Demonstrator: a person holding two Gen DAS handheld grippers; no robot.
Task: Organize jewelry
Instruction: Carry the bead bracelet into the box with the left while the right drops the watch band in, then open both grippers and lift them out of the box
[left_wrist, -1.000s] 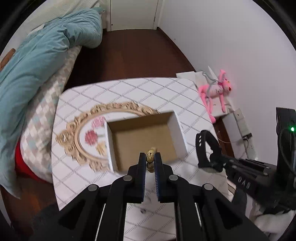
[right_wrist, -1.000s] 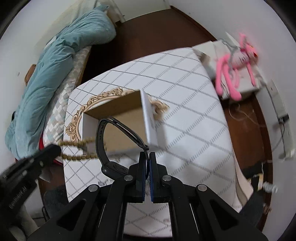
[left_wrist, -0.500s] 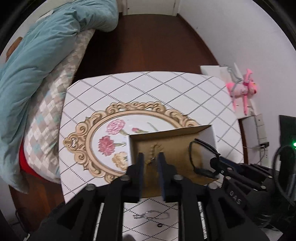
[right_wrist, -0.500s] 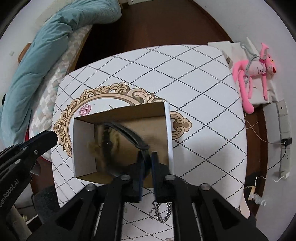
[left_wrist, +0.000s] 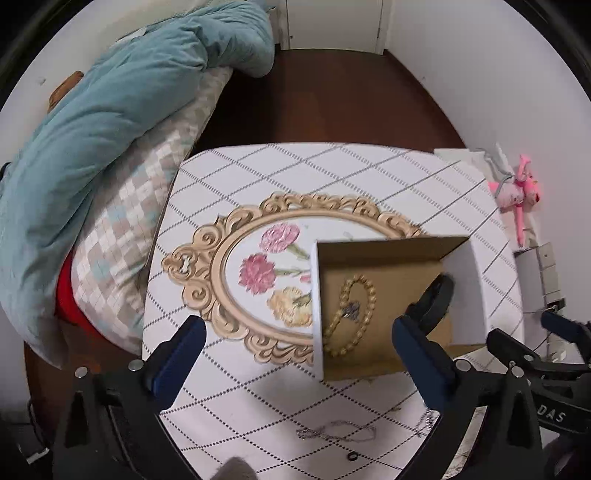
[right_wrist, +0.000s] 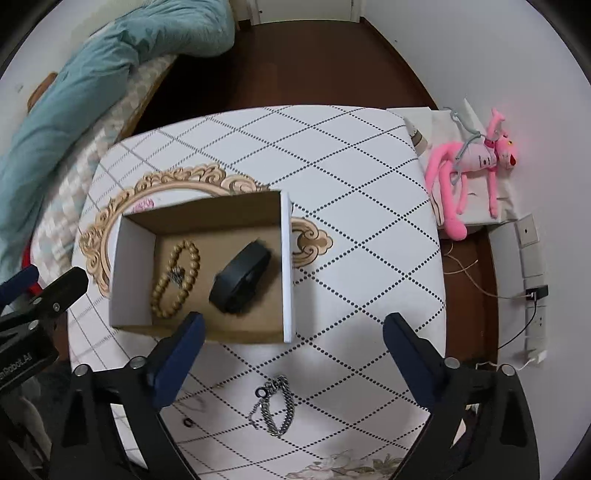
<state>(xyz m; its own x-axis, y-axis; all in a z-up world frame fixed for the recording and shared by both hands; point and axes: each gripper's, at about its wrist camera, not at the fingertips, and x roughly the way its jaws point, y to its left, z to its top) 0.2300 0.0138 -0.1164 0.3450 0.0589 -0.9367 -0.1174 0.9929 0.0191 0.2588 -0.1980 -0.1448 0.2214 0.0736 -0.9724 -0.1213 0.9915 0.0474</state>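
Two pieces boxed, chains left on the table

I judge the job about half done: the tan wooden bead bracelet (right_wrist: 176, 279) and the black band-shaped bracelet (right_wrist: 242, 278) lie side by side, apart, on the brown floor of the open white-walled cardboard box (right_wrist: 286, 258), a small dark charm resting on the matte, round beads. Both my grippers are empty with jaws spread wide, my left gripper (left_wrist: 295, 354) near the box's left wall, my right gripper (right_wrist: 291, 350) just short of its front edge. Left to collect: the shiny silver curb-link chain (right_wrist: 275, 410) coiled on the white diamond-patterned table (right_wrist: 369, 177), a finer thin silver chain (left_wrist: 336, 432), and a tiny black ring (left_wrist: 352, 456) close by.
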